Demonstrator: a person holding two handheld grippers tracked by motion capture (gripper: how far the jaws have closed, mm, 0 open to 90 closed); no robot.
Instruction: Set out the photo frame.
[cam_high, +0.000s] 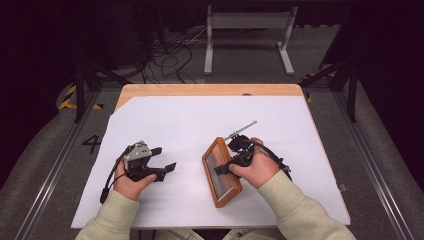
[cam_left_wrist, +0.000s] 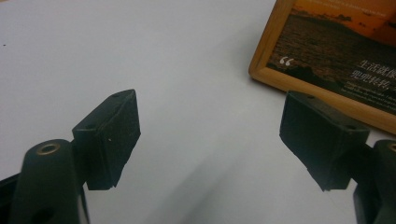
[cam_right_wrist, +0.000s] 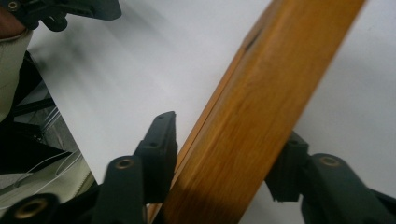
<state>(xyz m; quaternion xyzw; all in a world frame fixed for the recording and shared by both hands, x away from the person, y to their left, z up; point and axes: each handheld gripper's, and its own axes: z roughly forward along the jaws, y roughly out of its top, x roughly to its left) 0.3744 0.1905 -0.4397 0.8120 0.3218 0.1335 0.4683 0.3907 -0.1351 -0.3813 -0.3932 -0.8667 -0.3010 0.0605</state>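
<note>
A wooden picture frame (cam_high: 223, 186) holding a dark sunset print lies on the white sheet, right of centre. My right gripper (cam_high: 226, 168) is shut on its long side rail; in the right gripper view the wood (cam_right_wrist: 275, 79) fills the gap, with one jaw on each side of my right gripper (cam_right_wrist: 229, 140). My left gripper (cam_high: 165, 159) rests on the sheet to the frame's left, open, nothing between its jaws. In the left gripper view a corner of the frame (cam_left_wrist: 336, 51) sits just beyond my left gripper (cam_left_wrist: 212, 126), by the right-hand jaw.
A white sheet (cam_high: 190, 120) covers most of the wooden table (cam_high: 210, 90). Beyond the far edge stand a grey metal stand (cam_high: 247, 22) and loose cables (cam_high: 170, 55) on the floor. Rails run along both sides of the table.
</note>
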